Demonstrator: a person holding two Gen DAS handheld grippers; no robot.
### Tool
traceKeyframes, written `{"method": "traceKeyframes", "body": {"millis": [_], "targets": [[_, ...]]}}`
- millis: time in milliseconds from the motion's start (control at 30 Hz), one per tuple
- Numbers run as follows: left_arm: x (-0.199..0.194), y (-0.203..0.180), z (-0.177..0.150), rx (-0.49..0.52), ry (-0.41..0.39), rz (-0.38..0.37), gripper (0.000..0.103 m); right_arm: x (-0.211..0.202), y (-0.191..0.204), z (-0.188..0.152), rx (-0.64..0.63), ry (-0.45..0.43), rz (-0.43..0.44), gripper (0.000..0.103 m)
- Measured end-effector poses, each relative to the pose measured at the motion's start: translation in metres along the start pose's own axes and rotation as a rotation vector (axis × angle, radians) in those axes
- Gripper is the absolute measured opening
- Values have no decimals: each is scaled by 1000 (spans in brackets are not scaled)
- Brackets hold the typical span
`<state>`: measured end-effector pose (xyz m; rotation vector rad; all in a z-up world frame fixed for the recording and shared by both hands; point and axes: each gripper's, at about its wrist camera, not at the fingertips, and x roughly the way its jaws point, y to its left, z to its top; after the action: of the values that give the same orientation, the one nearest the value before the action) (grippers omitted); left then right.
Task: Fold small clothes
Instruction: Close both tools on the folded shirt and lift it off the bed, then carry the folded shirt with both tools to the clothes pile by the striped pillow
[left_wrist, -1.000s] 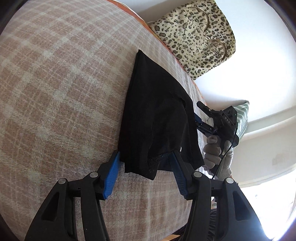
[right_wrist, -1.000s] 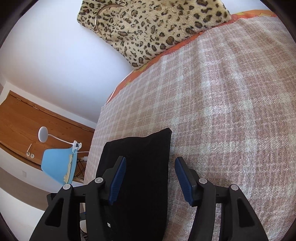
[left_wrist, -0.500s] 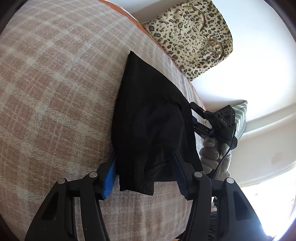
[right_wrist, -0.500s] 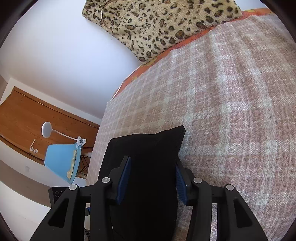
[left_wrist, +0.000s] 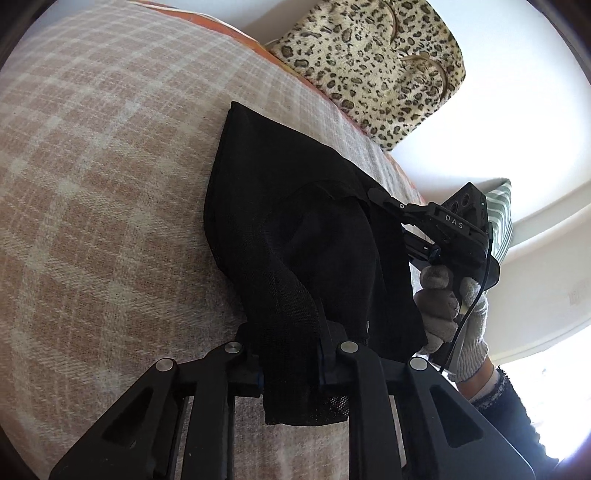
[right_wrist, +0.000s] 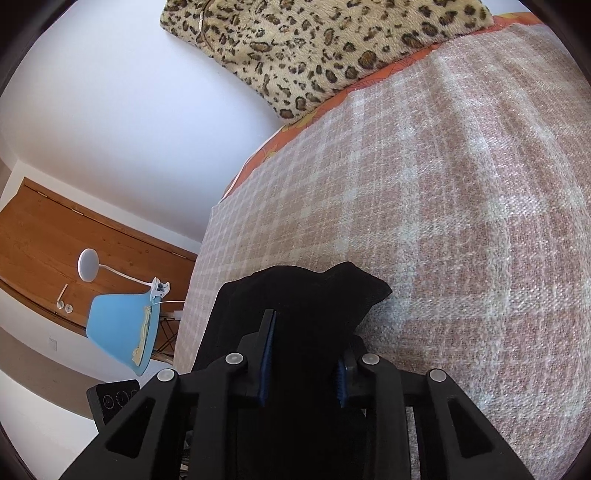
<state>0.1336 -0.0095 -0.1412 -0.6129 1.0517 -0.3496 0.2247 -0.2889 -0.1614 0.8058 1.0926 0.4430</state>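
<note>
A small black garment (left_wrist: 295, 229) lies on the pink plaid blanket (left_wrist: 96, 192), its near end bunched and lifted. My left gripper (left_wrist: 291, 363) is shut on the garment's near hem, which hangs over the fingers. In the right wrist view the same black garment (right_wrist: 303, 295) is bunched between the blue pads (right_wrist: 266, 354); my right gripper (right_wrist: 303, 365) is shut on its edge. The right gripper (left_wrist: 373, 194) also shows in the left wrist view, held by a gloved hand (left_wrist: 447, 306) at the garment's right side.
A leopard-print bag (left_wrist: 373, 62) leans on the white wall at the blanket's far edge, also in the right wrist view (right_wrist: 317, 44). An orange sheet (right_wrist: 384, 75) edges the blanket. A striped cushion (left_wrist: 500, 218) sits at the right. A blue chair (right_wrist: 122, 328) and white lamp (right_wrist: 88, 264) stand beyond the bed.
Both grippers went from open around the garment's edges to shut on it. The garment's near end has bunched up and lifted off the blanket.
</note>
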Motion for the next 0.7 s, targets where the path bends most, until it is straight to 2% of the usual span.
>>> {"method": "traceKeyframes", "body": {"millis": [67, 167, 700], "targets": [[-2, -5, -2, 43, -14, 30, 14, 0, 5, -1, -21, -1, -31, 14], [-3, -11, -6, 107, -26, 67, 13, -2, 18, -2, -70, -6, -73, 11], [-16, -41, -14, 294, -98, 150, 12, -19, 73, -11, -267, -70, -165, 9]]}}
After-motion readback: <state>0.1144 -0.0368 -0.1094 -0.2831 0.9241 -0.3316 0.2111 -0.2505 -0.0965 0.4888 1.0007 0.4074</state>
